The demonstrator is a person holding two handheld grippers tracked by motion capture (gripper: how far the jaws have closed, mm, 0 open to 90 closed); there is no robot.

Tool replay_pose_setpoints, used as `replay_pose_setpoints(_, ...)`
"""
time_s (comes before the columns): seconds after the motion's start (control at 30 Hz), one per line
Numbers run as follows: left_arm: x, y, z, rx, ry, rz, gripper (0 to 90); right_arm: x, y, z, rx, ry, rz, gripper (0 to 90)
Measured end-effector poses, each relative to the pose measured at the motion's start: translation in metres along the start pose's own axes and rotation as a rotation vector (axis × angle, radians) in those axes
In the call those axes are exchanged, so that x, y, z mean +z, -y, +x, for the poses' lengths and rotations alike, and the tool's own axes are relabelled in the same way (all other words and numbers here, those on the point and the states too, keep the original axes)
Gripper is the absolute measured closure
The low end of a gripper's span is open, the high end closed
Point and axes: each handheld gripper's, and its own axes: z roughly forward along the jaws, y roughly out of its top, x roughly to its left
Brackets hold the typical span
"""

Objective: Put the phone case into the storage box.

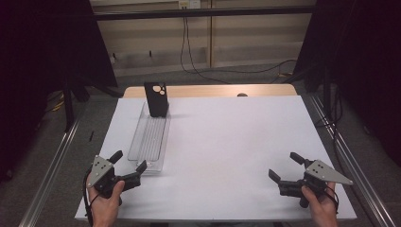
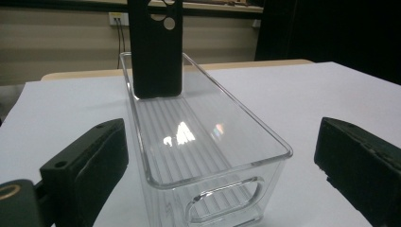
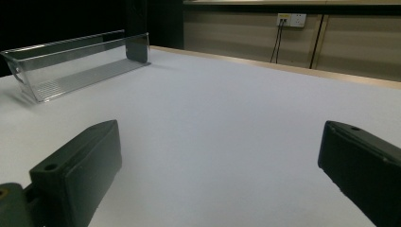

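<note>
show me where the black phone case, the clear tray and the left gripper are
black phone case (image 1: 156, 99): high view, middle of its back.
clear tray (image 2: 265, 130): left gripper view, right rim.
left gripper (image 1: 128, 161): high view, midway between its open fingertips.

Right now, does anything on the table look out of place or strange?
One thing: the black phone case stands upright at the far end of the clear tray, leaning on its end wall, not lying flat. Nothing looks spilled or damaged.

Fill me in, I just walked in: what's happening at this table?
A person holds a gripper in each hand over a white table. The left gripper, jaws open, sits at the near end of a clear bin with a black phone case standing at its far end. The right gripper is open, holding nothing.
</note>
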Motion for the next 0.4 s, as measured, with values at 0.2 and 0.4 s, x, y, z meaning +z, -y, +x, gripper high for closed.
replay_pose_setpoints(0.2, -0.0026, -0.0016, 0.0026, -0.004, 0.004, -0.019, 3.7, 0.0006, 0.0008, -0.0004, -0.004, -0.008, 0.003, 0.0)
replay_pose_setpoints(0.4, -0.0043, -0.0025, 0.0049, 0.004, -0.009, -0.018, 3.6, 0.0011, 0.0003, -0.0005, -0.002, -0.006, -0.001, 0.0)
